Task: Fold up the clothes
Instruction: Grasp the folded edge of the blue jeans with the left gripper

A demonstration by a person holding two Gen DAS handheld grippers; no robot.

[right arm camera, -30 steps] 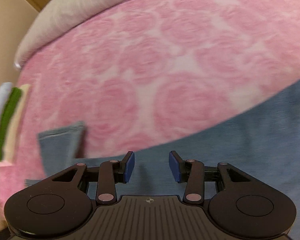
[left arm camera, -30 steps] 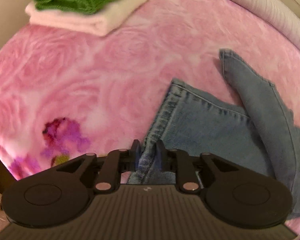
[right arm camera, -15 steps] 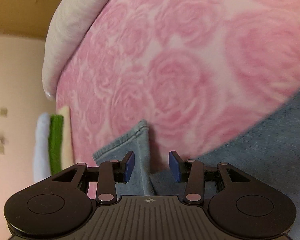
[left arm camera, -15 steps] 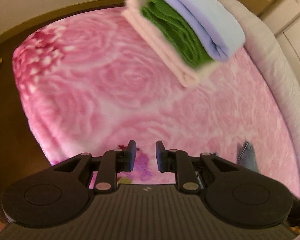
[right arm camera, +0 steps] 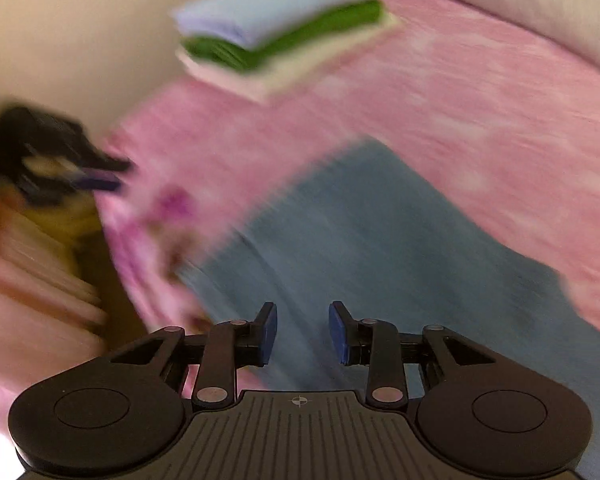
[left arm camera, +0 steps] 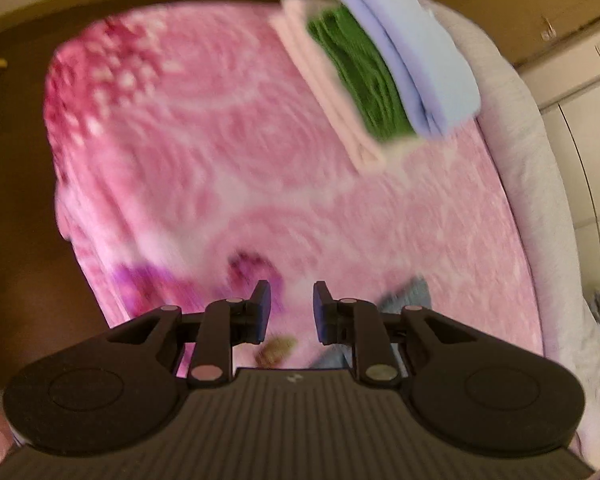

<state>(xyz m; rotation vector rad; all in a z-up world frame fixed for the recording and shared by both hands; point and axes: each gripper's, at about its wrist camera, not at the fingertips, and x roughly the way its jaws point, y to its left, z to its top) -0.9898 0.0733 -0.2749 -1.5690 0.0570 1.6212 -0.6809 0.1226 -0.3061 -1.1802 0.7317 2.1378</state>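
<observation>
Left gripper (left arm camera: 288,308): jaws parted and opening, nothing between the pads, released. It hangs over the pink rose-print blanket (left arm camera: 228,152). Below the jaws, a purple flower motif (left arm camera: 248,266) in the blanket print, blurred.

Jeans, left wrist view: only a small blue denim scrap (left arm camera: 410,296) shows at 4 o'clock from the jaws, just beside the right finger linkage and partly hidden behind it.

Folded stack (left arm camera: 384,76) at 1 o'clock, far side of the blanket: pale pink-cream piece at the bottom, green knit in the middle, light lavender-blue piece on top. Each lies on the one below. A grey-white bolster or pillow edge (left arm camera: 540,184) runs along the blanket's border from 1 to 4 o'clock. Cupboard doors behind it, at the frame edge.

Right gripper (right arm camera: 302,334): blue pads apart, jaws opening, nothing clamped, released. It points down over the jeans (right arm camera: 380,248), which lie spread on the blanket and fill the view from 10 o'clock around to 3 o'clock of the jaws. Whether the pads touch the denim, I cannot tell; the frame is heavily motion-smeared.

Right wrist view, the rest: pink blanket (right arm camera: 480,92) beyond the jeans; same folded stack (right arm camera: 276,36) at 12 o'clock, well apart from the jeans. At 9 to 10 o'clock a dark blurred shape, the left gripper (right arm camera: 100,172) seen from the side, off the blanket's edge. Pale striped fabric beneath it, too smeared to name.
</observation>
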